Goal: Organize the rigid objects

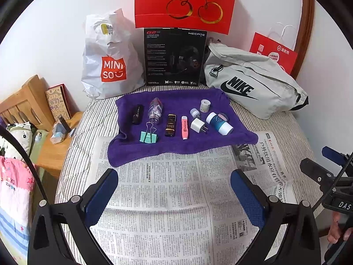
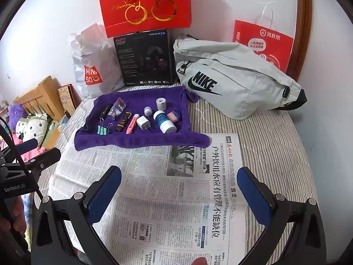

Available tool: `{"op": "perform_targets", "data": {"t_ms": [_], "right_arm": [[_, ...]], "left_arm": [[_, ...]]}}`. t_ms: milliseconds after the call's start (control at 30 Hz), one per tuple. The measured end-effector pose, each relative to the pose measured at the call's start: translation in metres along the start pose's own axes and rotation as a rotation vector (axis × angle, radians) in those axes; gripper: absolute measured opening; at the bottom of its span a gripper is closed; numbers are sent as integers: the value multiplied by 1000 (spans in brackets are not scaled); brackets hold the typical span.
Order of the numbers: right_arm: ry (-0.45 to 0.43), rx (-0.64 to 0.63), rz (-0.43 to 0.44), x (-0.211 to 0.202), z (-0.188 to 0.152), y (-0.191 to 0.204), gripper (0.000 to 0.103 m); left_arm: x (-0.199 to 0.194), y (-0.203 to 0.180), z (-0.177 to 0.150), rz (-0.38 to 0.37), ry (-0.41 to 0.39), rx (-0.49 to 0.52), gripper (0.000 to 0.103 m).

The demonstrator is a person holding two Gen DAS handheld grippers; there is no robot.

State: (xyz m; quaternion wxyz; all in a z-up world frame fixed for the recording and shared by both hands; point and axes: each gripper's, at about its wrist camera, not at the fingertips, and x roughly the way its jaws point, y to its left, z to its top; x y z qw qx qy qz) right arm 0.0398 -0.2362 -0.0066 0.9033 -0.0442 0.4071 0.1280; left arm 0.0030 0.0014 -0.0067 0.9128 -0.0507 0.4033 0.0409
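Currently my left gripper and right gripper hover with jaws spread wide, holding nothing, above the newspaper. Beyond its far edge, the purple towel carries a binder clip, charger plug and blue-white bottle.

Bedroom corner in even, soft light

A plain white wall backs a bed with a grey striped sheet. A curved wooden frame leans against the wall on the right; a light wooden headboard and bedside table stand left.
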Motion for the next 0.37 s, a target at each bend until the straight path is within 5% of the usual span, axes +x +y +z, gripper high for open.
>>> {"op": "perform_targets", "data": {"t_ms": [367], "right_arm": [[2,-3,-2,0,0,0,103]], "left_arm": [[-1,3,2,-5,-3,11,103]]}}
